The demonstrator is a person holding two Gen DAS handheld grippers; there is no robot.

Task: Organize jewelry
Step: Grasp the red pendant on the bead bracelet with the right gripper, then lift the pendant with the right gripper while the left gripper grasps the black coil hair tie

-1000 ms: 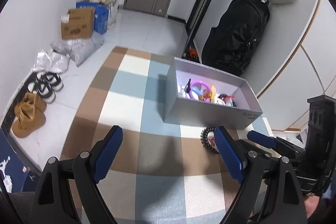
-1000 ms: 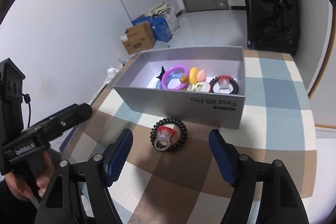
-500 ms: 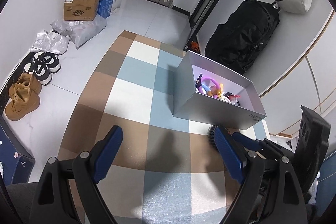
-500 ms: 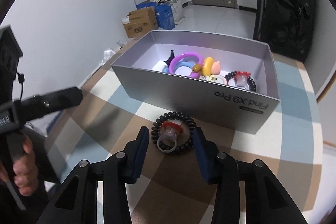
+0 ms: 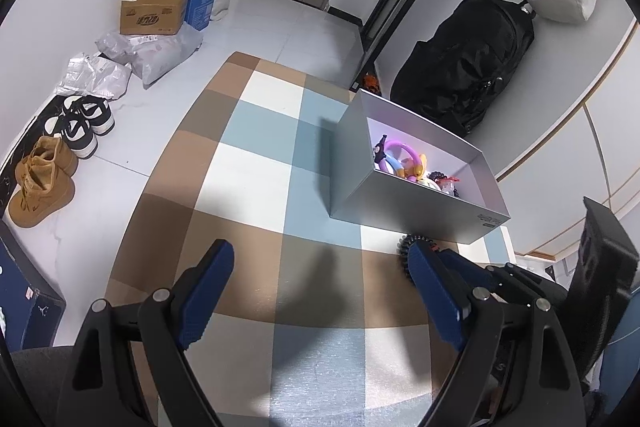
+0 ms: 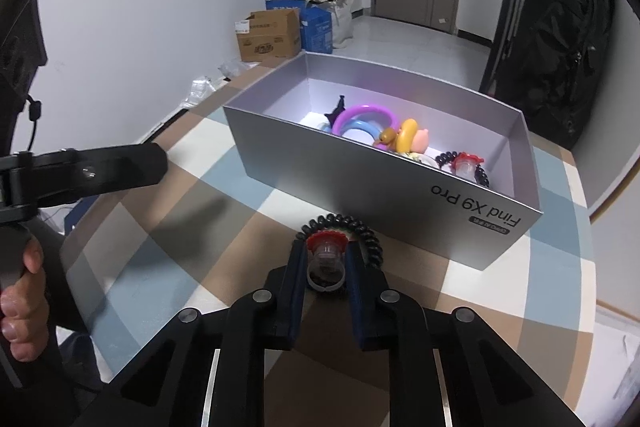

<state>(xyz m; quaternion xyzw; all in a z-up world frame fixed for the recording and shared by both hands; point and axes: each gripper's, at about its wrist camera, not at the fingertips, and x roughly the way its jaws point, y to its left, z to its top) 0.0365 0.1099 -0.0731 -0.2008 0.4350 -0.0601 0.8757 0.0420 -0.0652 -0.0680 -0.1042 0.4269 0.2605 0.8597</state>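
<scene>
Jaws of the right gripper (image 6: 326,261) are closing on the toy ring (image 6: 327,259), a red-topped piece with a clear band, and both pads appear to touch its sides; it sits on a black spiral hair tie (image 6: 366,233) on the checked mat (image 6: 168,247), just short of the grey box (image 6: 400,187) at twelve o'clock. Judgement: the squeeze should finish before any lift, then rise high enough to clear the near wall. The hair tie may snag and come up too. Jaws of the left gripper (image 5: 320,291) stand wide and empty, low over the mat at nine o'clock, clear of the route. Bracelets (image 6: 362,119) already crowd the box.
</scene>
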